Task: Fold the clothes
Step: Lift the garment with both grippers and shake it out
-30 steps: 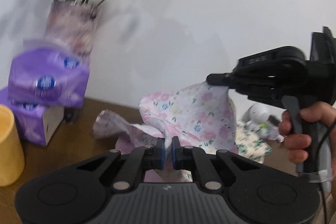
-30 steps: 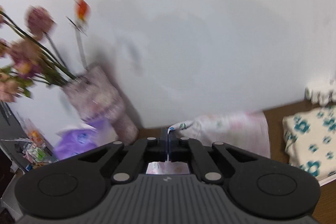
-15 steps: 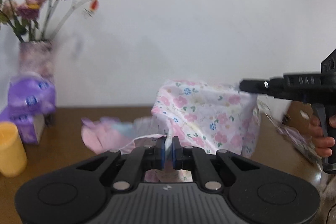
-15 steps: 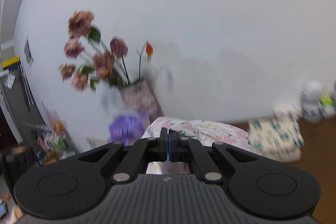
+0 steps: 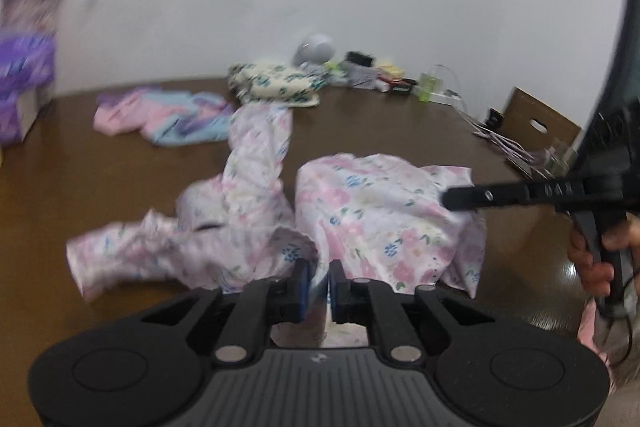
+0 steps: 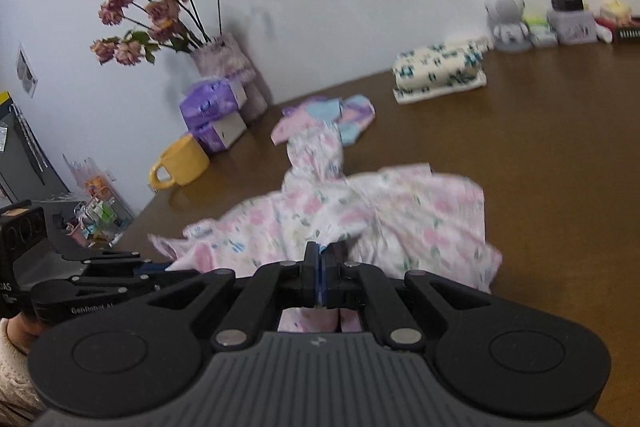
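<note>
- Left claw: jaws opening, a fold of the floral garment between the pads, cloth slack there — looks like mid-release.
- Right claw: clamped tight on a pinch of the same garment's edge; in the left view its tip sits on the cloth's right corner.
- Step, my read: laying the garment down on the table to spread it before the first fold.
- To do it well: let the left side drop fully clear before pulling away, or the pad drags the fold back up.
- Keep the right pinch until that edge lies flat, then tug outward to take out the bunching in the middle.
- Risk: thin, slippery-looking fabric; a quick pull would re-crumple it.
- Garment now: pale pink with pink and blue flowers, crumpled, lying on the near half of the brown table, a twisted sleeve or leg stretching away toward the far side.
- Not flat anywhere: ridges in the centre, right corner lifted at the right claw.
- Just past it: pastel garment, unfolded heap, the sleeve's end near it.
- Far: folded cream cloth with teal print, near the wall.
- Far left, clear of the work: mug, tissue packs, vase.
</note>
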### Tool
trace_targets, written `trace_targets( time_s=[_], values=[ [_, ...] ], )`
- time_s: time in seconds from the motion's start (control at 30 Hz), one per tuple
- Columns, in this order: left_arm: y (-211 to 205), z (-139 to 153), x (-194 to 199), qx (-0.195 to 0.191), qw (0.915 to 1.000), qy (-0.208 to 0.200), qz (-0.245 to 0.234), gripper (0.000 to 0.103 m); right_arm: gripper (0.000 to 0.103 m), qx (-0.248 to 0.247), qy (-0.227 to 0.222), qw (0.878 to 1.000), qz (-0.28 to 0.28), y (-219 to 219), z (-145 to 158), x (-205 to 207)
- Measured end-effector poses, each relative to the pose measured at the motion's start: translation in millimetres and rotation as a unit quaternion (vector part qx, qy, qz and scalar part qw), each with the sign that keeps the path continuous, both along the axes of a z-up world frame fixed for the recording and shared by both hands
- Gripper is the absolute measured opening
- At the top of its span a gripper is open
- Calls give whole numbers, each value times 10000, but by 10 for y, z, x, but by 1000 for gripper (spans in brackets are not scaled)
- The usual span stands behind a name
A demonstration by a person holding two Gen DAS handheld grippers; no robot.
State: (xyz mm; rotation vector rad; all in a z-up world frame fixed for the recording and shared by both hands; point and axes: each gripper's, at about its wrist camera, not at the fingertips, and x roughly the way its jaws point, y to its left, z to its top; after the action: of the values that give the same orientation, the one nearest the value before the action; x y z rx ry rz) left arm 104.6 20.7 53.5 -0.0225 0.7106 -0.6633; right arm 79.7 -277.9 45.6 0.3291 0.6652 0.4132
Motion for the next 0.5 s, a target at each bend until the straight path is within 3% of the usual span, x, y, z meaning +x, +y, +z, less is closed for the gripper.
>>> trace_targets(
  time_s=[0.1, 0.17, 0.23, 0.27, 0.3, 0.33, 0.43, 0.5],
  values=[
    [67, -65, -39, -153, 9996, 153, 190, 26, 1, 13, 132, 9999, -19, -20, -118, -34],
    [109, -68, -88, -240, 9992, 188, 273, 50, 4, 3, 187, 9998, -12, -28, -147, -57],
    [153, -71, -130, -286, 9987, 223, 355, 64, 8, -26, 230, 9997, 8, -36, -150, -87],
    [175, -70, -151, -292, 9985, 240, 406, 70, 19, -40, 251, 9997, 18, -40, -151, -102],
    [201, -63, -172, -290, 9980, 251, 502, 73, 37, -54, 264, 9996, 26, -46, -149, -121],
    [227, -55, -193, -289, 9974, 263, 598, 80, 44, -74, 228, 9997, 24, -66, -125, -167],
    [304, -47, -236, -224, 9944, 421, 948, 85, 51, -225, 110, 9997, -19, -110, -39, -262],
    [326, -51, -252, -125, 9917, 525, 1168, 87, 61, -276, 84, 9996, -55, -135, 2, -293]
  ],
)
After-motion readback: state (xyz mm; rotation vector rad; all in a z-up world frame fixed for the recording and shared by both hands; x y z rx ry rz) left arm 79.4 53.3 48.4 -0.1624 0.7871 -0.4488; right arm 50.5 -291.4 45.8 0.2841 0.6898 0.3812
